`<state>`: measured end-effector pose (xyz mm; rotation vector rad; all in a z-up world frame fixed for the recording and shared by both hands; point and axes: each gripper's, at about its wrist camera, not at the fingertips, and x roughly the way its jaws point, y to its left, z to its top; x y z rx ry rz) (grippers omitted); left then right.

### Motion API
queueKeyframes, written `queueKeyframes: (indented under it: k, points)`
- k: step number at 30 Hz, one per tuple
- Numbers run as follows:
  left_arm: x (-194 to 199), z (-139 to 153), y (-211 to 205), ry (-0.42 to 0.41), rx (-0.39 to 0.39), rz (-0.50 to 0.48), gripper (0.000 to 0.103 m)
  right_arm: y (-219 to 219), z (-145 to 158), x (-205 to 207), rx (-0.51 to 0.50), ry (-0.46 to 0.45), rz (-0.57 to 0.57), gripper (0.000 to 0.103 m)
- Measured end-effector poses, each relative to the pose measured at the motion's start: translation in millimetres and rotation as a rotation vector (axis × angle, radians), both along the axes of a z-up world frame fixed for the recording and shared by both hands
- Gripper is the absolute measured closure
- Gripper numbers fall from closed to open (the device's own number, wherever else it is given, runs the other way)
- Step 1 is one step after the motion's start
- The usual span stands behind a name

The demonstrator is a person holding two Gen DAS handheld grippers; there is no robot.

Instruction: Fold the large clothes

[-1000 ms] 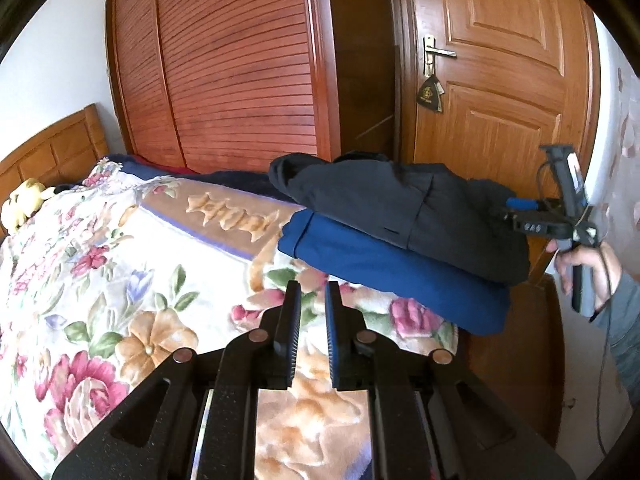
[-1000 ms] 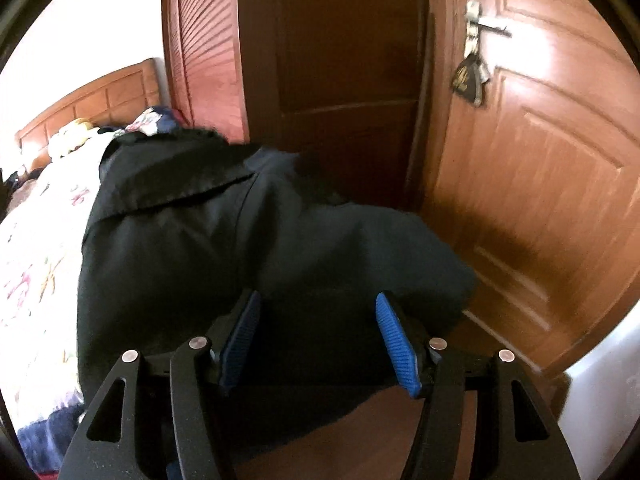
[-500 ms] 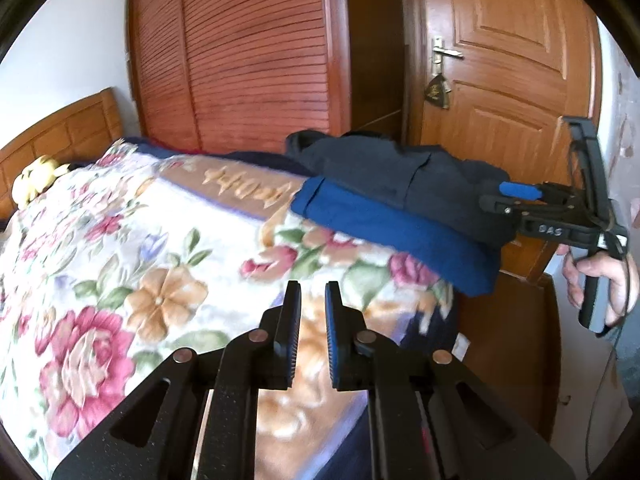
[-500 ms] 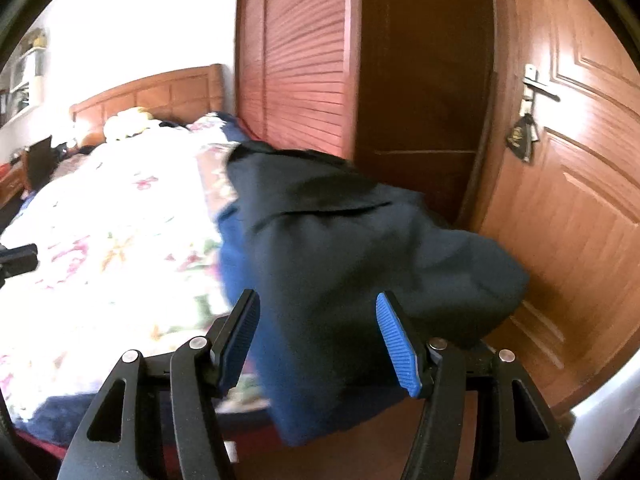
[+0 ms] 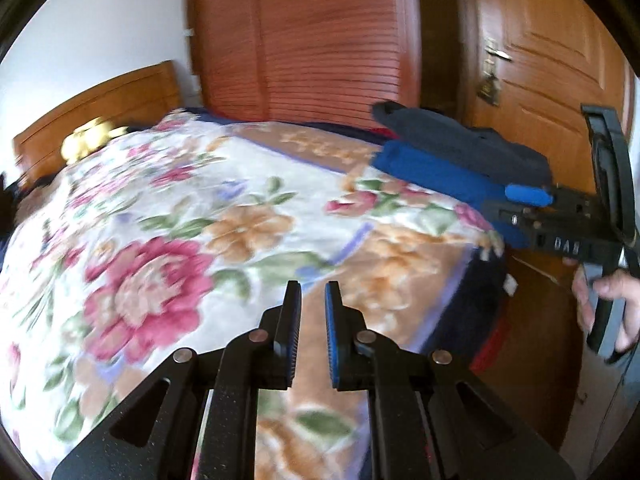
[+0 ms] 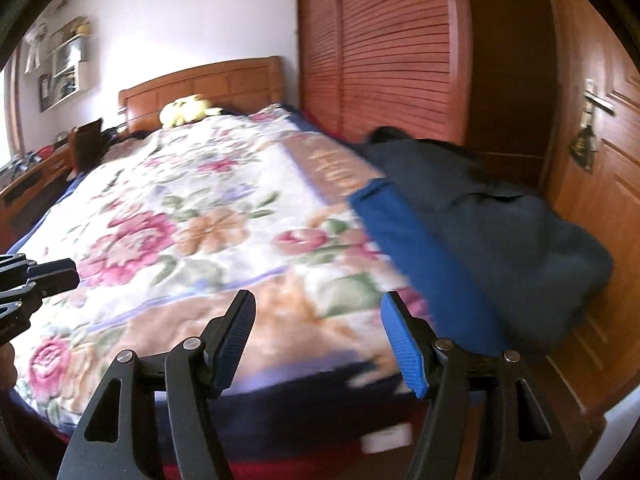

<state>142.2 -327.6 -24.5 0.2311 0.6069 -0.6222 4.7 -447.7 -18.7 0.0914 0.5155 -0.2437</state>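
Two folded garments are stacked at the bed's far right corner: a dark navy one (image 5: 460, 144) (image 6: 500, 220) lies on a bright blue one (image 5: 432, 172) (image 6: 420, 248). My left gripper (image 5: 313, 286) hovers over the floral blanket (image 5: 180, 220) near the foot of the bed, shut with nothing between its pads. My right gripper (image 6: 318, 296) is above the blanket's (image 6: 180, 208) near edge, left of the stack; its jaws are opening and hold nothing. In the left wrist view its blue pad (image 5: 528, 196) shows in front of the stack. The left gripper's fingers (image 6: 56, 274) show at the left edge.
A louvred wardrobe (image 5: 320, 40) stands behind the bed, with a wooden door (image 6: 600, 140) and its handle to the right. The headboard (image 6: 200, 80) and a yellow plush toy (image 6: 184, 110) are at the far end. A desk (image 6: 36, 176) flanks the bed. A hand (image 5: 612, 292) holds the right gripper.
Both views have swung left across the bed, so the stack now sits to the right. The right gripper has drawn back from the dark garment, and its jaws stand a little wider.
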Motion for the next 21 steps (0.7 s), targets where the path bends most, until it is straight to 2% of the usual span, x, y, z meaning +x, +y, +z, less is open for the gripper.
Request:
queueKeyframes:
  k: [4, 11, 14, 16, 21]
  points:
    - [0, -5, 40, 0.014, -0.021, 0.061, 0.091, 33, -4, 16, 0.005, 0.008, 0.046, 0.036]
    - [2, -12, 115, 0.033, -0.005, 0.223, 0.091, 95, -11, 38, 0.049, 0.009, 0.162, 0.036]
    - [-1, -16, 144, 0.022, 0.018, 0.311, 0.091, 115, -14, 46, 0.079, 0.009, 0.196, 0.027]
    - [-5, -18, 166, 0.035, 0.005, 0.361, 0.091, 129, -14, 48, 0.085, 0.012, 0.215, 0.022]
    - [-21, -14, 209, 0.028, -0.004, 0.454, 0.091, 160, -16, 49, 0.078, 0.010, 0.275, 0.021]
